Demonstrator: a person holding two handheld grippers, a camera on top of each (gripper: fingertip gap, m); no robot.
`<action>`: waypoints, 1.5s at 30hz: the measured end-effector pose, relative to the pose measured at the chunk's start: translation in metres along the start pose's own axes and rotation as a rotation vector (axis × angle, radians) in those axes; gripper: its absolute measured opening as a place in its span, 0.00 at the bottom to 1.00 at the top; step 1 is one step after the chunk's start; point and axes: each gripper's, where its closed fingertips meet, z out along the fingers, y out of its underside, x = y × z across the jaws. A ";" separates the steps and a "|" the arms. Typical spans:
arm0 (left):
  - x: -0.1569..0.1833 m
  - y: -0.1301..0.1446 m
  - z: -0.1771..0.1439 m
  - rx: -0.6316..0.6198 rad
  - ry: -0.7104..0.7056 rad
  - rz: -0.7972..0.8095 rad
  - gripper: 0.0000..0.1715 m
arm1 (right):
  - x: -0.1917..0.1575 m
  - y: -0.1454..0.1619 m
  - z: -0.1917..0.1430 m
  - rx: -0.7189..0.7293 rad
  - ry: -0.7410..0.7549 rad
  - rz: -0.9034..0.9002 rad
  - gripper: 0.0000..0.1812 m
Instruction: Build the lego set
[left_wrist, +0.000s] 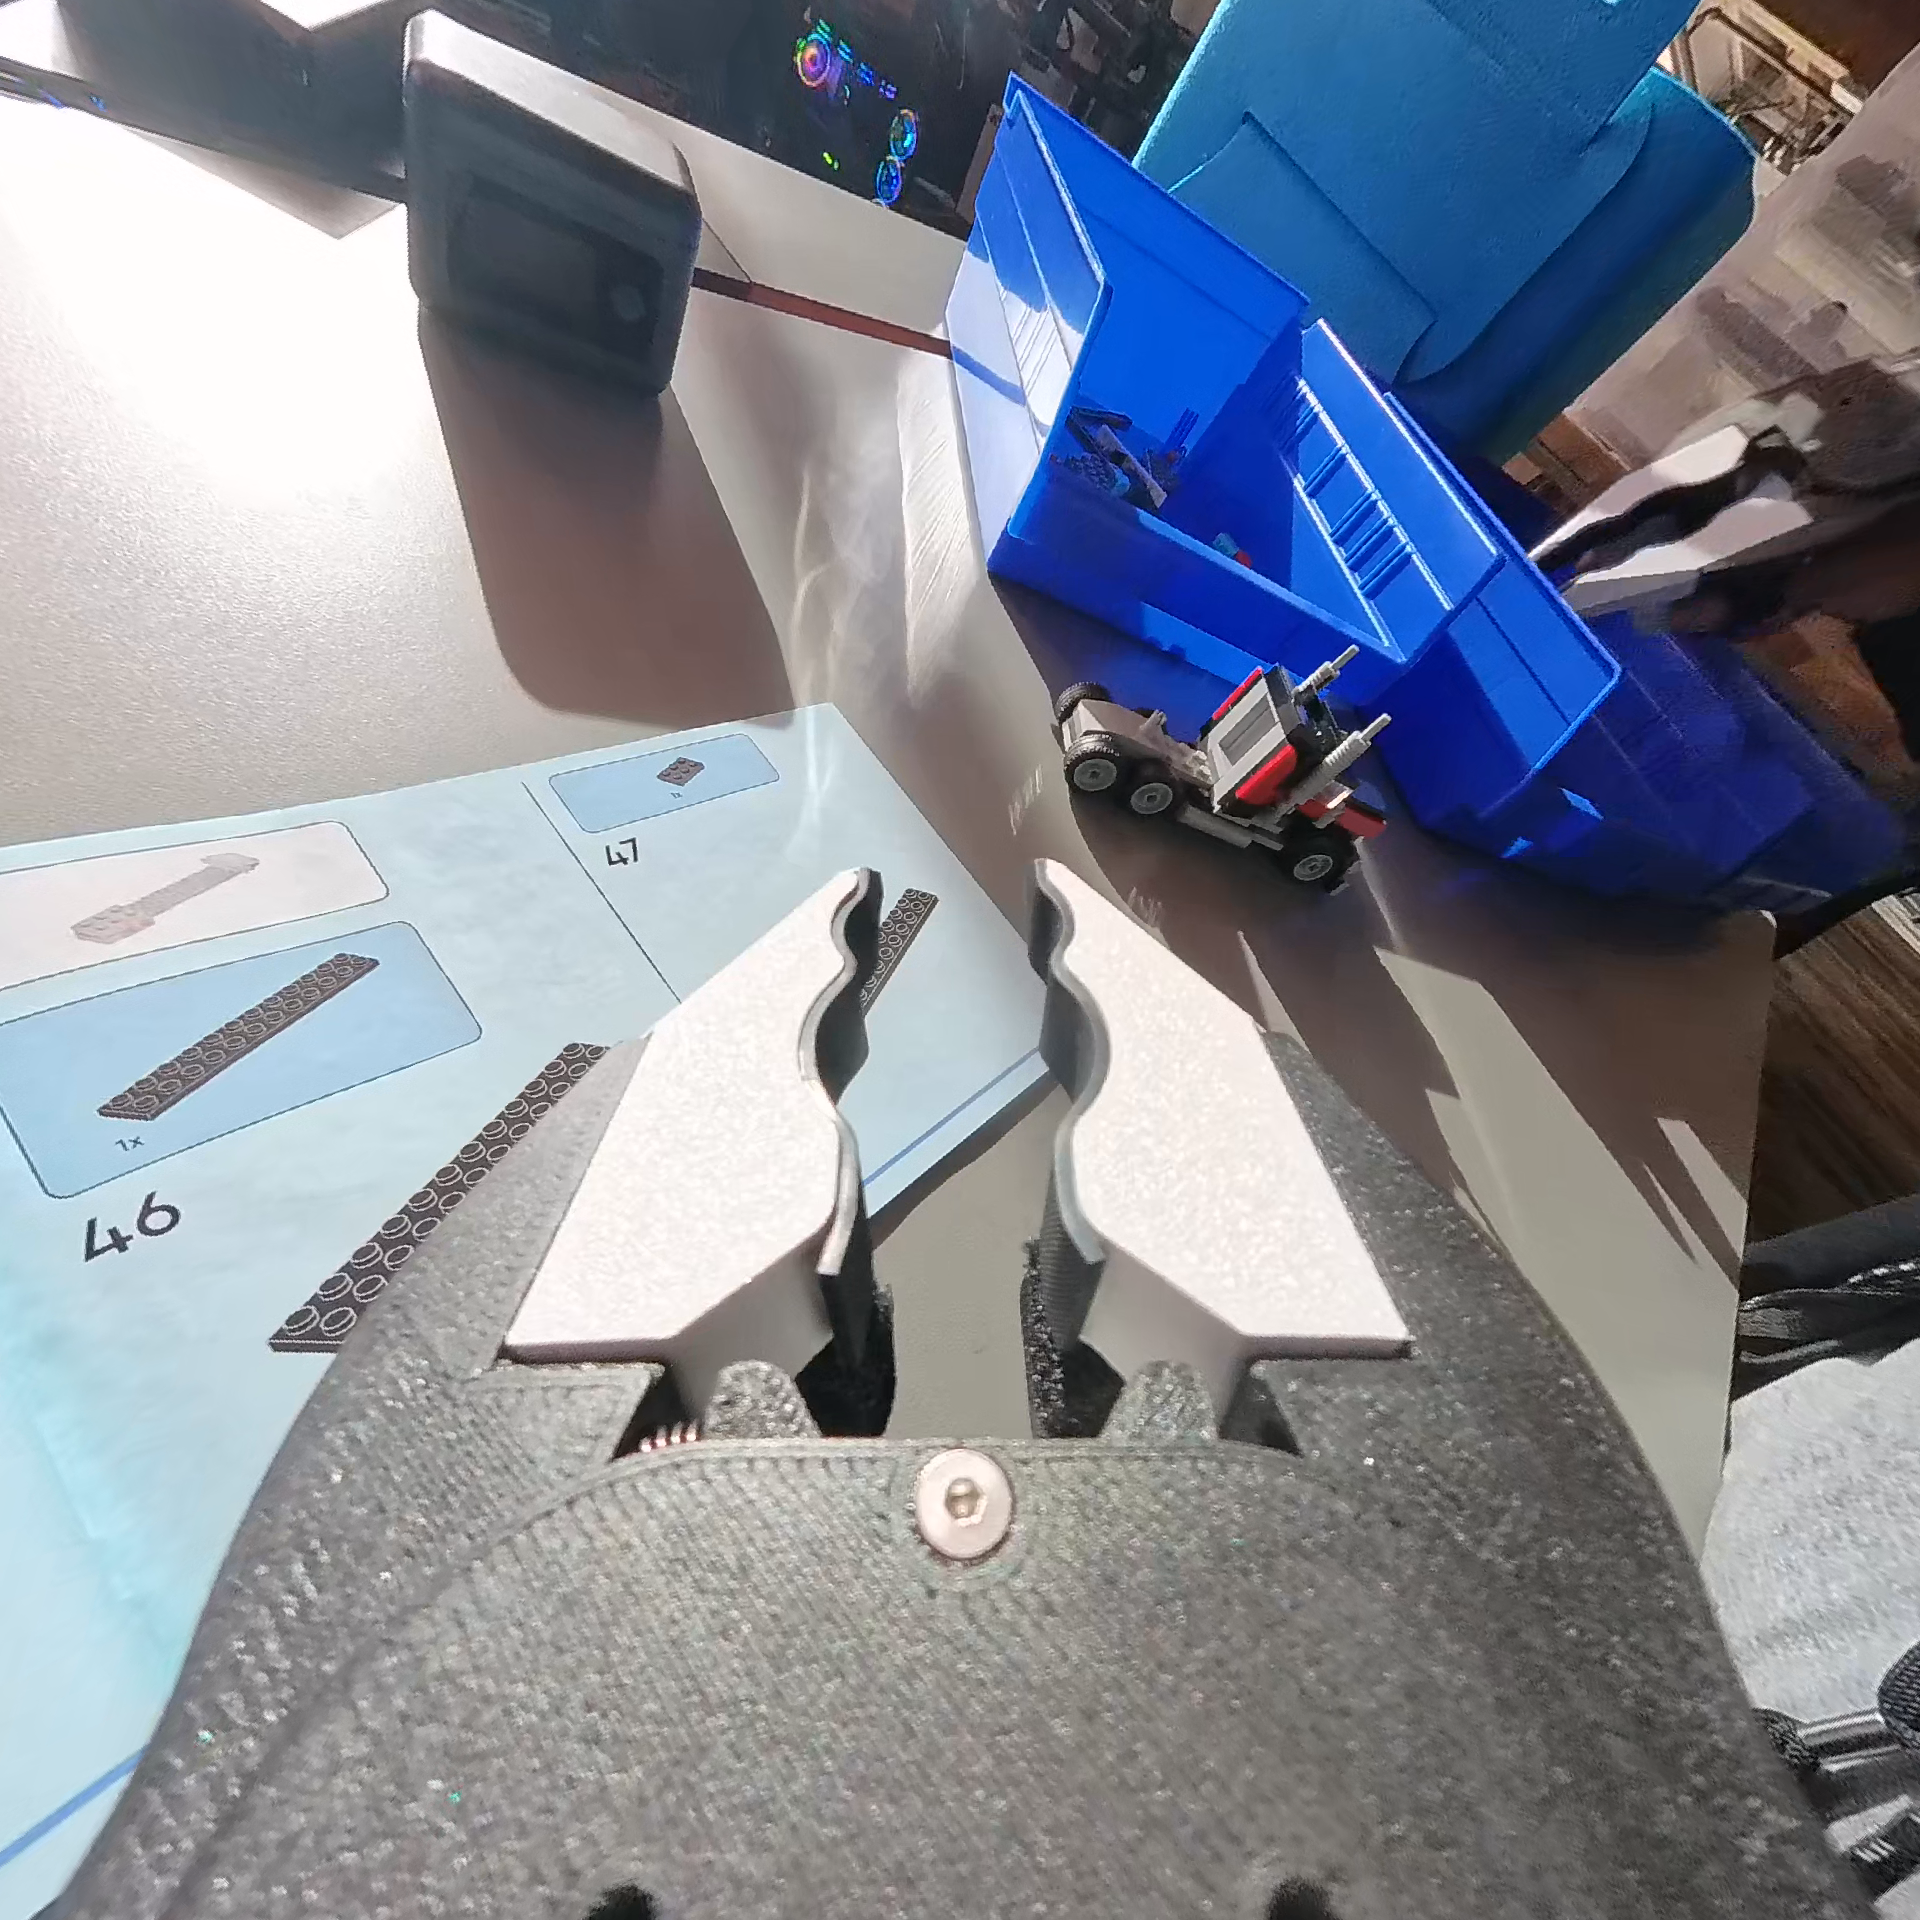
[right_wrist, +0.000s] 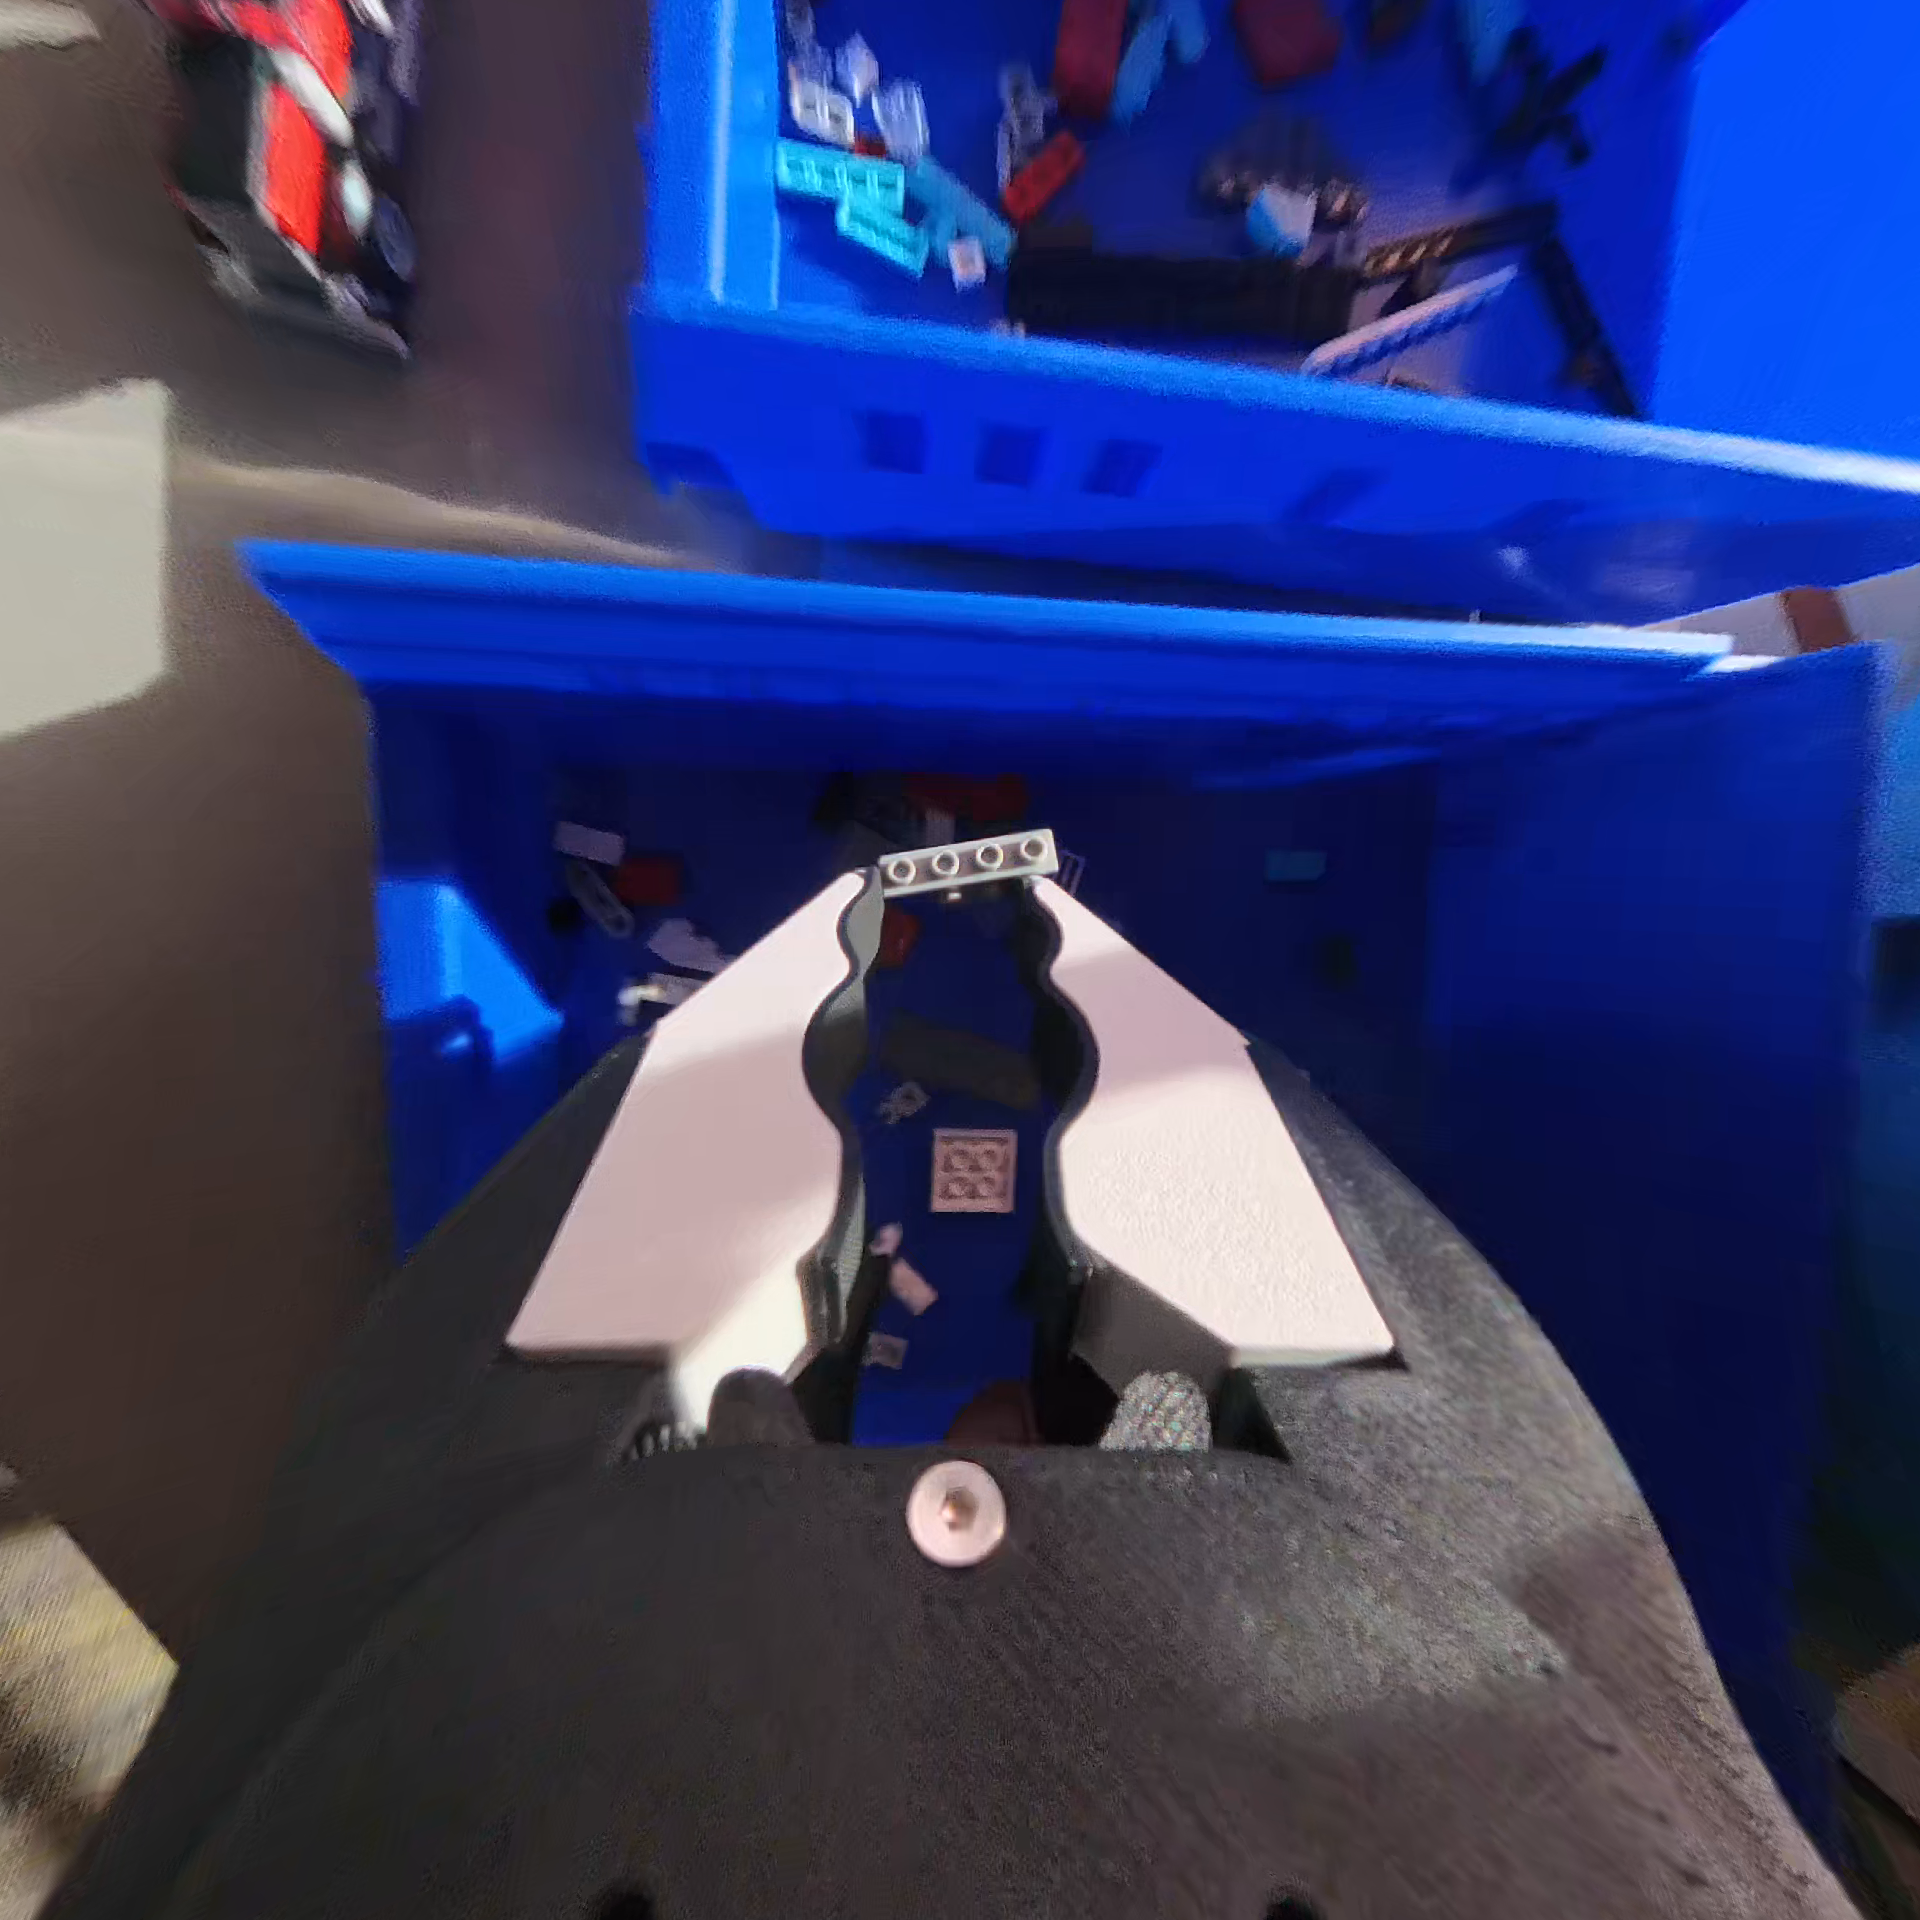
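Note:
My left gripper (left_wrist: 951, 883) is open and empty, held over the edge of the instruction booklet (left_wrist: 312, 1039) on the grey table. A small red, grey and black lego truck (left_wrist: 1226, 779) stands on the table ahead of it, beside the near blue bin (left_wrist: 1558, 727). My right gripper (right_wrist: 961, 881) is shut on a light grey four-stud plate (right_wrist: 968, 861), pinched at its fingertips above the near blue bin (right_wrist: 1558, 935), which holds several loose pieces. The truck also shows blurred in the right wrist view (right_wrist: 301, 177). The right gripper shows far off in the left wrist view (left_wrist: 1662, 551).
A second blue bin (left_wrist: 1122, 343) with loose pieces stands behind the first; it also shows in the right wrist view (right_wrist: 1143, 416). A black box (left_wrist: 551, 208) sits at the back of the table. A blue chair (left_wrist: 1455, 156) stands beyond the bins. The table edge (left_wrist: 1745, 1039) runs at right. Left tips to right tips: about 45 cm.

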 end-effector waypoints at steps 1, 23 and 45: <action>0.000 0.000 0.000 0.001 0.000 0.001 0.17 | -0.008 -0.007 -0.010 0.036 0.018 0.008 0.15; 0.020 -0.020 -0.036 0.229 0.106 0.032 0.17 | -0.320 -0.239 0.115 0.537 -0.495 0.262 0.15; 0.019 -0.015 -0.035 0.189 0.122 -0.005 0.16 | -0.321 -0.218 0.161 0.328 -0.255 0.190 0.15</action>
